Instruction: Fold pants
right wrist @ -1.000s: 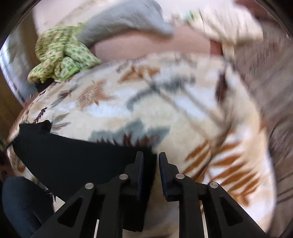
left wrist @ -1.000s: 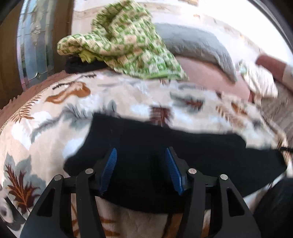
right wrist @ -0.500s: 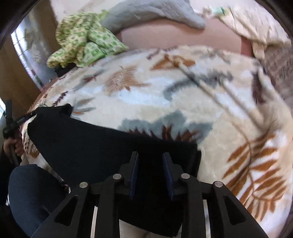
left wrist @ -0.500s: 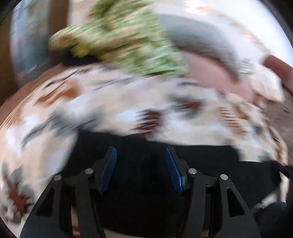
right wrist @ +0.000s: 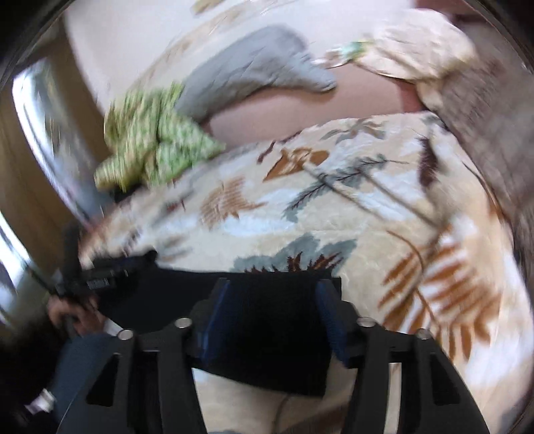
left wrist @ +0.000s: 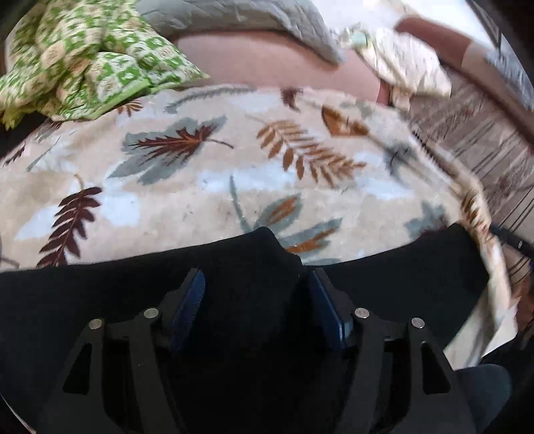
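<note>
Black pants [left wrist: 100,300] lie flat along the near edge of a bed covered by a leaf-patterned blanket [left wrist: 217,173]. My left gripper [left wrist: 257,287] is open, its blue pads on either side of a raised hump of the pants. In the right wrist view the pants [right wrist: 273,320] end in a straight edge on the right. My right gripper [right wrist: 273,297] is open over that end, jaws wide apart, nothing pinched. The left gripper [right wrist: 100,277] shows at the pants' far end, blurred.
A green checked cloth [left wrist: 76,63] lies bunched at the back left, a grey quilt [left wrist: 233,16] behind it, and a cream cloth [left wrist: 407,66] at the back right. A striped cover [left wrist: 484,143] lies on the right. The person's jeans-clad leg [right wrist: 83,367] is near the bed edge.
My right gripper was shut on the pants' end and has opened wide. My left gripper stayed open and shifted right along the pants, closer to them. Both views are blurred by motion.
</note>
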Motion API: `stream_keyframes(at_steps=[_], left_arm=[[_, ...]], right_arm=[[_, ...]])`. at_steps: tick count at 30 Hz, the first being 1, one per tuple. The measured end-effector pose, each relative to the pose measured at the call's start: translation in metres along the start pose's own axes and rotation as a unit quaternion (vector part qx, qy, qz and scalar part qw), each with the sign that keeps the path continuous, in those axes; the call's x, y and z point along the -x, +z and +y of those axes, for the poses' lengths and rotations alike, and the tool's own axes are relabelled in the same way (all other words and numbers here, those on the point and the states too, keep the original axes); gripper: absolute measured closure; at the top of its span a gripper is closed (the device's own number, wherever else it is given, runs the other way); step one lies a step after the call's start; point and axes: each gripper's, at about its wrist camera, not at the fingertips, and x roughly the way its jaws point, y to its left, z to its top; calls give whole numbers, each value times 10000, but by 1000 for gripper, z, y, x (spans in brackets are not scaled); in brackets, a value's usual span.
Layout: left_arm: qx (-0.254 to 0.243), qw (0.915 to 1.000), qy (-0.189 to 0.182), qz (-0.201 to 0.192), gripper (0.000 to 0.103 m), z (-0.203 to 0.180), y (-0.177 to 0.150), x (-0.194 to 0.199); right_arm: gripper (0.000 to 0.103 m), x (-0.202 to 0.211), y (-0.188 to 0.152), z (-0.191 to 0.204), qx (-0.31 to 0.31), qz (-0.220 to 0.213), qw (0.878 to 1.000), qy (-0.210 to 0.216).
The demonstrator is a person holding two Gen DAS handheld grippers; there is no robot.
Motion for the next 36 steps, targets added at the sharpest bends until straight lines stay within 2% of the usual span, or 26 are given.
stream_keyframes(at_steps=[3, 5, 7, 9, 11, 13, 15, 19, 24, 27, 29, 30, 32, 36], left_arm=[[427, 9979, -27, -487, 32, 25, -17, 28], [683, 9934, 201, -902, 30, 44, -33, 45], [889, 9895, 363, -1077, 26, 56, -44, 47], [1085, 9879, 433, -1017, 26, 68, -59, 35], [765, 9870, 563, -1298, 24, 60, -68, 35], [563, 9877, 649, -1307, 14, 51, -68, 33], [389, 9886, 802, -1216, 11, 44, -66, 27], [416, 9889, 671, -1258, 8, 47, -68, 29], [425, 9887, 626, -1293, 8, 48, -70, 30], [429, 9887, 615, -1298, 8, 48, -70, 30], [422, 9886, 621, -1304, 7, 48, -71, 31], [421, 9886, 619, -1304, 7, 48, -71, 31], [420, 9886, 618, -1308, 7, 48, -71, 31], [429, 9886, 609, -1311, 6, 47, -71, 30]], right_arm=[[45, 20, -17, -19, -990, -301, 9937, 426], [45, 25, -29, -26, -1486, -372, 9866, 559], [44, 23, -45, -27, -1912, -330, 9779, 784], [42, 16, -58, -28, -2269, -166, 9699, 864], [41, 7, -71, -32, -2661, 20, 9611, 739], [43, -2, -80, -39, -2950, 173, 9533, 627], [43, -3, -83, -46, -3193, 35, 9451, 698], [43, -10, -77, -55, -3483, -151, 9350, 654], [43, -12, -73, -54, -3416, -227, 9383, 494], [59, -9, -75, -56, -3405, -181, 9393, 373], [80, -10, -79, -60, -3466, -117, 9376, 254], [84, -9, -81, -63, -3470, -90, 9376, 200], [86, -10, -81, -62, -3390, -65, 9407, 123], [86, -9, -75, -47, -2858, -90, 9578, -273]])
